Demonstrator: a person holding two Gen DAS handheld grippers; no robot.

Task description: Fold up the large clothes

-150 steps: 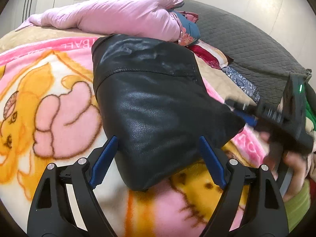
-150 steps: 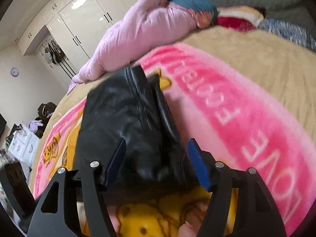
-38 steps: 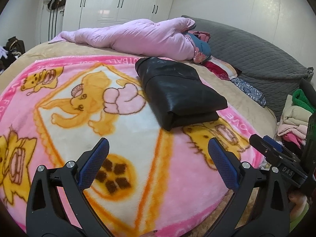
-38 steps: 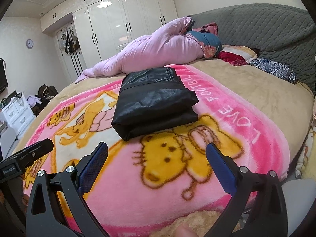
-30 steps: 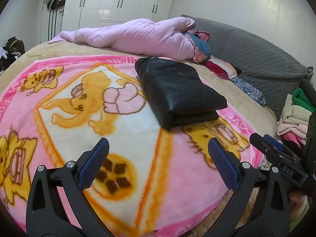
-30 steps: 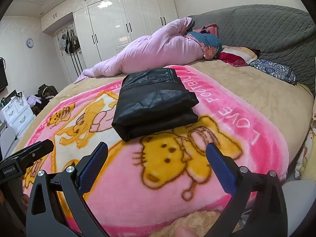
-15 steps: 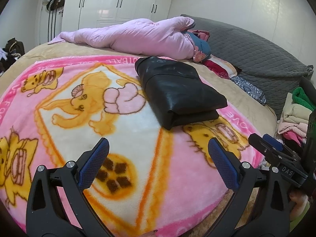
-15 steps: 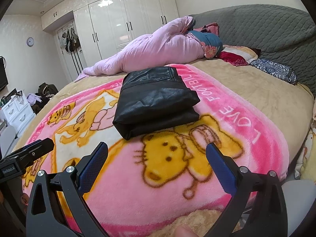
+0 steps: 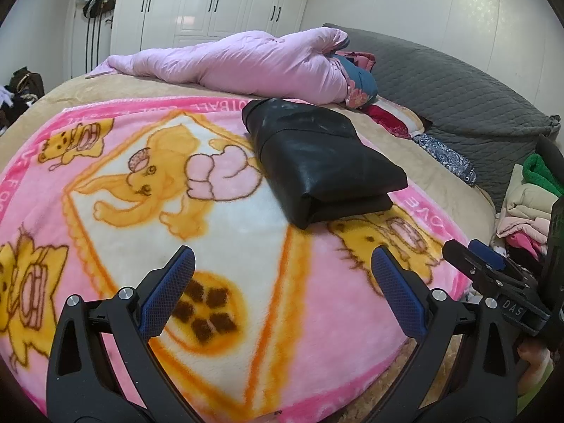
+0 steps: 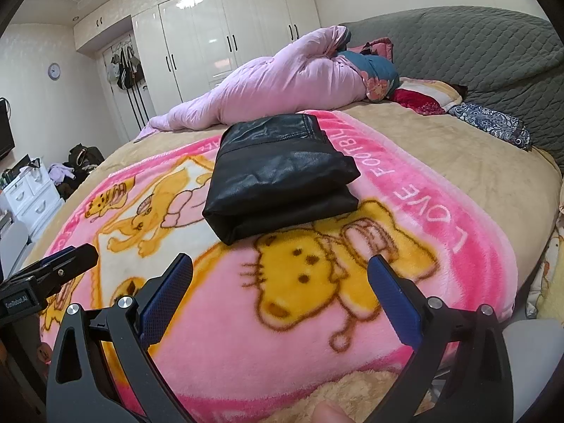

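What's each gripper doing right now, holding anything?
Left gripper: open, holding nothing.
Right gripper: open, holding nothing; folded black garment lies untouched.

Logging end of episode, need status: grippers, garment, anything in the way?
Left gripper open, empty. Right gripper open, empty. Black leather garment folded, lying on pink cartoon blanket, clear of both grippers. Nothing between grippers and garment.
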